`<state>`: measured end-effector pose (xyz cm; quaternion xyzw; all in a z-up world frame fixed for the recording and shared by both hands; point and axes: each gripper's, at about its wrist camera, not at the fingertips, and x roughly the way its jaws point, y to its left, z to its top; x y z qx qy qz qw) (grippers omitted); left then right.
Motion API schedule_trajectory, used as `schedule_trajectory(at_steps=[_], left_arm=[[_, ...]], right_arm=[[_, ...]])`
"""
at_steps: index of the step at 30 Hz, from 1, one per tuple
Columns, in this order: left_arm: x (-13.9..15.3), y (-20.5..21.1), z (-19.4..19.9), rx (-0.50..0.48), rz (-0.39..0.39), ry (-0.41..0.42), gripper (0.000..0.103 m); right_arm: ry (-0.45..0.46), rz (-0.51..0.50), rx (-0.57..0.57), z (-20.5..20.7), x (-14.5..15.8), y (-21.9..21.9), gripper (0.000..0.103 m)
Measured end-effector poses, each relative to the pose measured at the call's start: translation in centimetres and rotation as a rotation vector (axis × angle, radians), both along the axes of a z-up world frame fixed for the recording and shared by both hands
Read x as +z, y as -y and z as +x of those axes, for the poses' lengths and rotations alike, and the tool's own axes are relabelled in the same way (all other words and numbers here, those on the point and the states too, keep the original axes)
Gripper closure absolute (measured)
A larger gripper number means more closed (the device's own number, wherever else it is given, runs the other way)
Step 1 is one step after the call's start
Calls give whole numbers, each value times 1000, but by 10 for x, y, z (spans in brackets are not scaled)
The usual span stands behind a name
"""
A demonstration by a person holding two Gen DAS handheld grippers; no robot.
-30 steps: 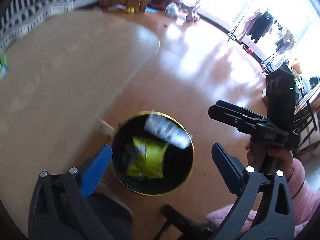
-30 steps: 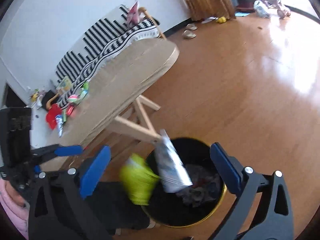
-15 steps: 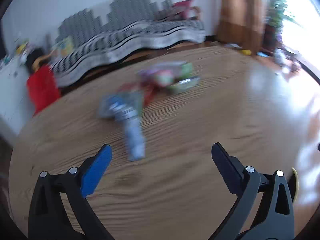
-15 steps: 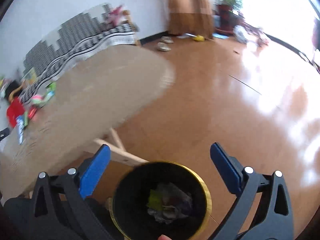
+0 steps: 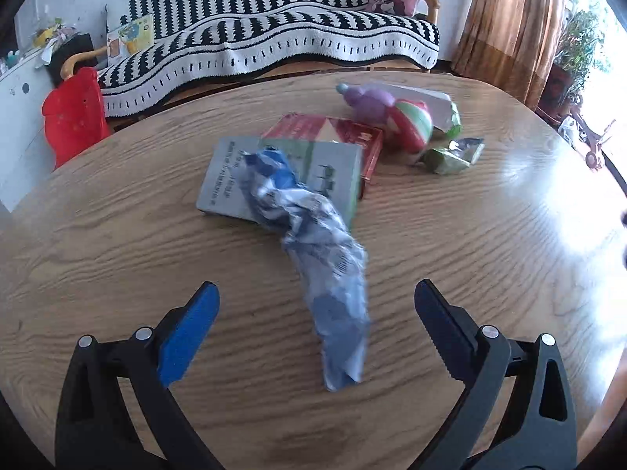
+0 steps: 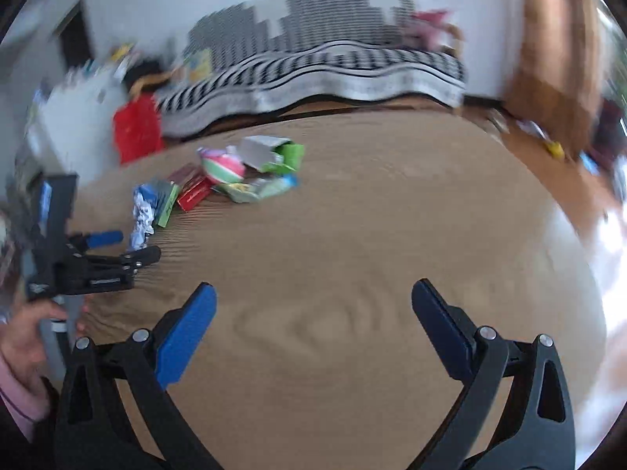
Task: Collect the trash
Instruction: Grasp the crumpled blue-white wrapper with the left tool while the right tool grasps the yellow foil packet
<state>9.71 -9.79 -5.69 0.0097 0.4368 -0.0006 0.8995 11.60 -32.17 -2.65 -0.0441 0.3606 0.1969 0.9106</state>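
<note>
A crumpled blue-and-white wrapper (image 5: 313, 243) lies on the round wooden table (image 5: 117, 235), its near end between the open jaws of my left gripper (image 5: 315, 313). Beyond it lie a grey-green box (image 5: 227, 180), a red box (image 5: 360, 133), a purple bottle (image 5: 368, 98), a pink-green ball-like item (image 5: 415, 125) and a green foil wrapper (image 5: 450, 156). My right gripper (image 6: 313, 313) is open and empty over bare table. In the right wrist view the left gripper (image 6: 117, 250) sits at the left by the same wrapper (image 6: 143, 215) and trash pile (image 6: 235, 172).
A sofa with a black-and-white striped cover (image 5: 274, 39) stands behind the table. A red bag (image 5: 74, 117) sits at its left, brown curtains (image 5: 509, 19) at the right. The bin is out of view.
Both grippers swung away from the black bin, where a yellow bag and a silver wrapper dropped, back up to the table. The left gripper now hovers at the blue-and-white wrapper.
</note>
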Motion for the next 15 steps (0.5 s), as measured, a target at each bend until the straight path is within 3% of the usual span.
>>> schedule_trajectory(at_steps=[4, 9, 15], left_arm=[[-3, -25, 14, 65, -13, -23, 6], [-1, -52, 22, 138, -127, -14, 6], [-4, -42, 24, 86, -73, -9, 6]], right_arm=[[21, -177, 147, 51, -8, -44, 6], [12, -306, 310, 94, -20, -80, 6], [-53, -385, 469, 138, -39, -110, 6]])
